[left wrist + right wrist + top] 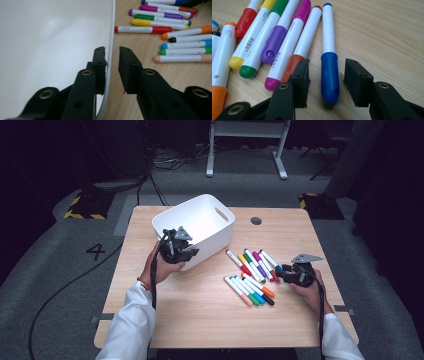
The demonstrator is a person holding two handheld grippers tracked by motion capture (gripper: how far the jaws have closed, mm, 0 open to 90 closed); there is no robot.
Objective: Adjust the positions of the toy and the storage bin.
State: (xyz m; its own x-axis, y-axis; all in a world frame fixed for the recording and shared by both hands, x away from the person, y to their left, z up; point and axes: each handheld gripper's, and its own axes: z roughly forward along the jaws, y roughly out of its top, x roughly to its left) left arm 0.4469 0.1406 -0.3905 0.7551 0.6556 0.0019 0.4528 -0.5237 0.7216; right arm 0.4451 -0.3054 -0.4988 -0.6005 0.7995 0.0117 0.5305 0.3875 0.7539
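A white bin (pixel 195 226) stands at the back left of the wooden table (pixel 200 312). My left gripper (pixel 190 252) is at the bin's near wall. In the left gripper view, the left gripper (pixel 111 51) is open and straddles the bin rim (pixel 113 25), one jaw inside and one outside. Several coloured markers (pixel 252 272) lie loose at mid-right. My right gripper (pixel 281 272) is at their right end. In the right gripper view, the right gripper (pixel 327 65) is open, its jaws on either side of the blue marker (pixel 329 77) cap, not touching it.
A dark round hole (pixel 256 220) sits in the table near the far edge. Bare wood lies in front of the markers and right of the blue marker. Cables and a white stand (pixel 247 145) are on the floor behind the table.
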